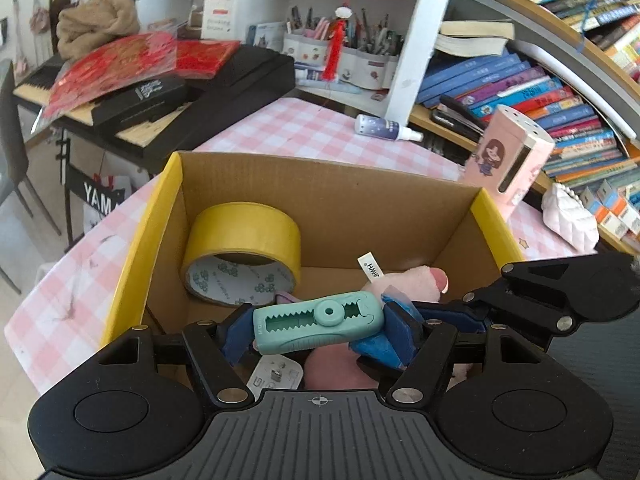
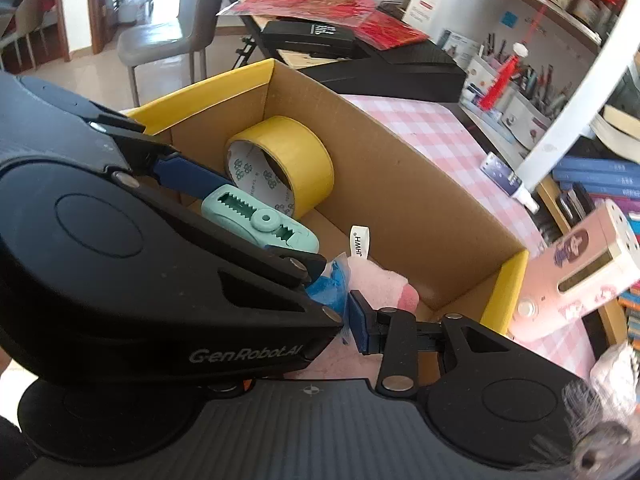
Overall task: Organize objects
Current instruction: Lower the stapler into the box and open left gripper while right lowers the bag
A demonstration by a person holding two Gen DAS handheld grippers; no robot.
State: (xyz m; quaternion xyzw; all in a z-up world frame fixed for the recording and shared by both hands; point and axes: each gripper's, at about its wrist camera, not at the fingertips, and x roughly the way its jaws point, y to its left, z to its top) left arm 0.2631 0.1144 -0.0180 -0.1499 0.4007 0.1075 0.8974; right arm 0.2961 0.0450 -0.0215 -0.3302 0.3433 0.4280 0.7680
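Observation:
My left gripper point(image 1: 318, 330) is shut on a mint green correction tape dispenser point(image 1: 318, 322), held over the near part of an open cardboard box point(image 1: 328, 204) with yellow rims. In the box lie a yellow tape roll point(image 1: 244, 252), a pink plush toy point(image 1: 416, 282) with a white label, and a small white packet point(image 1: 276, 374). In the right wrist view the left gripper point(image 2: 276, 236) with the dispenser point(image 2: 260, 220) covers the left half; the box point(image 2: 400, 184), roll point(image 2: 288, 164) and plush point(image 2: 380, 284) show too. My right gripper's right finger point(image 2: 360, 322) is near the plush; its left finger is hidden.
The box stands on a pink checked tablecloth point(image 1: 304, 132). A pink dispenser box point(image 1: 508, 152) and a spray bottle point(image 1: 384, 126) stand beyond it. Bookshelves point(image 1: 560, 92) fill the right, a keyboard with red packets point(image 1: 120, 68) the left, pen holders point(image 1: 340, 52) behind.

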